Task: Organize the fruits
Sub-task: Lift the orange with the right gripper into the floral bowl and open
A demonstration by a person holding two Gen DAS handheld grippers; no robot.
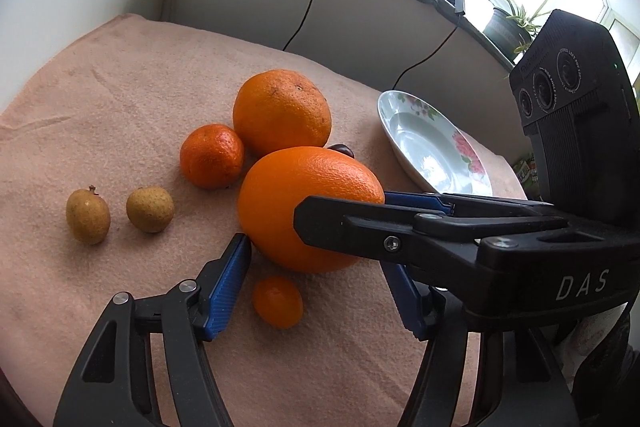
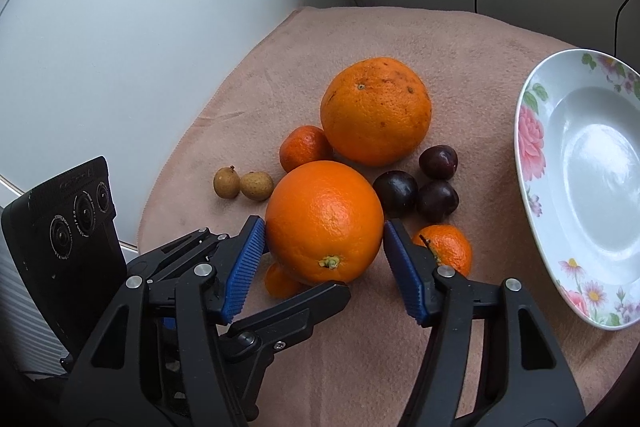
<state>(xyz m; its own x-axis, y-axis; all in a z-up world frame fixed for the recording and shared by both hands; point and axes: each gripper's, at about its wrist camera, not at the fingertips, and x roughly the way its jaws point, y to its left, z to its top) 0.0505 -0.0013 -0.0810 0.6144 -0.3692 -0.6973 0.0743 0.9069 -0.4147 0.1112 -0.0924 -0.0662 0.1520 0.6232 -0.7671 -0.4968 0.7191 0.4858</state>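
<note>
A big smooth orange (image 1: 308,207) (image 2: 324,221) lies on the peach cloth. Both grippers close around it. My left gripper (image 1: 320,275) has its blue pads on either side of the orange; its right pad is partly hidden behind the right gripper. My right gripper (image 2: 324,259) has both blue pads touching the orange's sides. A second, rougher orange (image 1: 282,111) (image 2: 376,111) sits behind it. A tangerine (image 1: 212,155) (image 2: 304,147), two longans (image 1: 88,215) (image 1: 150,209), three dark plums (image 2: 396,193) and small tangerines (image 1: 277,301) (image 2: 446,249) lie around.
A white flowered plate (image 1: 404,111) (image 2: 532,147) stands at the right on the peach cloth (image 1: 120,87). Walls and hanging cables lie behind. A windowsill with a potted plant (image 1: 508,23) is at the far right.
</note>
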